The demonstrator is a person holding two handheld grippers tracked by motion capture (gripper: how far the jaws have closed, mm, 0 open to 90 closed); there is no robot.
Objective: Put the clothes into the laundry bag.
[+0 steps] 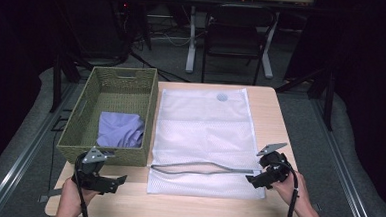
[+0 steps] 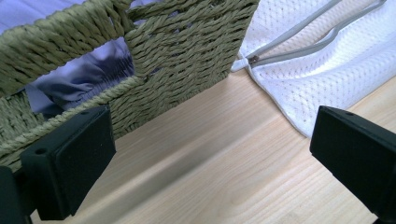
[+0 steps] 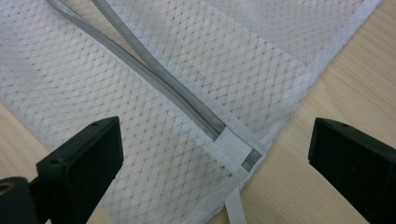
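Note:
A white mesh laundry bag (image 1: pixel 204 134) lies flat on the wooden table (image 1: pixel 273 112), its grey zipper (image 1: pixel 203 168) open along the near end. A woven green basket (image 1: pixel 93 114) stands left of it and holds a lavender cloth (image 1: pixel 121 130). My left gripper (image 1: pixel 108 183) hovers open at the table's near left, in front of the basket (image 2: pixel 187 60); the zipper's end (image 2: pixel 254 59) lies beyond it. My right gripper (image 1: pixel 257 179) is open just above the bag's near right corner (image 3: pixel 233 149), where the zipper (image 3: pixel 177 93) ends at a white tab.
Beyond the table's far edge stand a black chair (image 1: pixel 237 33) and a white desk leg (image 1: pixel 191 38) on grey floor. Bare wood runs along the near edge (image 1: pixel 176 207) and right of the bag.

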